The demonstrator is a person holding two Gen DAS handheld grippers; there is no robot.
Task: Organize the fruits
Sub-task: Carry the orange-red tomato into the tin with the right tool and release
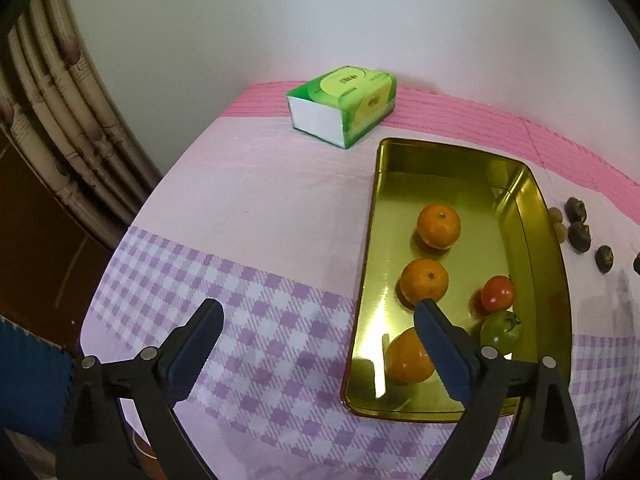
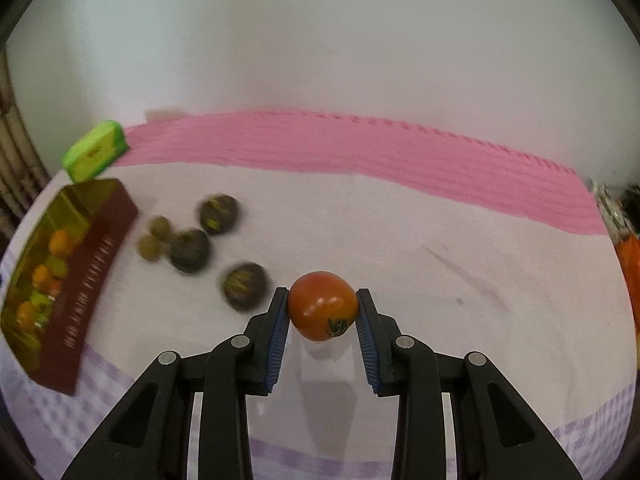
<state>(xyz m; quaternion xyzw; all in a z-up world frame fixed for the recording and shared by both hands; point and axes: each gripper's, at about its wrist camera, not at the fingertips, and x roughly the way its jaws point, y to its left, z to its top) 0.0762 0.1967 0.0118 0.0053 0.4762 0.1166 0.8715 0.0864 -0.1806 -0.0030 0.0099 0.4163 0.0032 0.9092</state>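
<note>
Level, right hand-held gripper (image 2: 322,308) clamps tomato (image 2: 322,305).

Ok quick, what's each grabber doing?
Left gripper: open, holding nothing.
Right gripper: closed on the red tomato.

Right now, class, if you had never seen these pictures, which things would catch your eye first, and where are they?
First, the round red tomato clamped in the right gripper above the pale cloth. Next, the shiny gold rectangular metal tray to the right of the open left gripper, holding three oranges and two small tomatoes. Then the green tissue box behind it by the wall.
</note>
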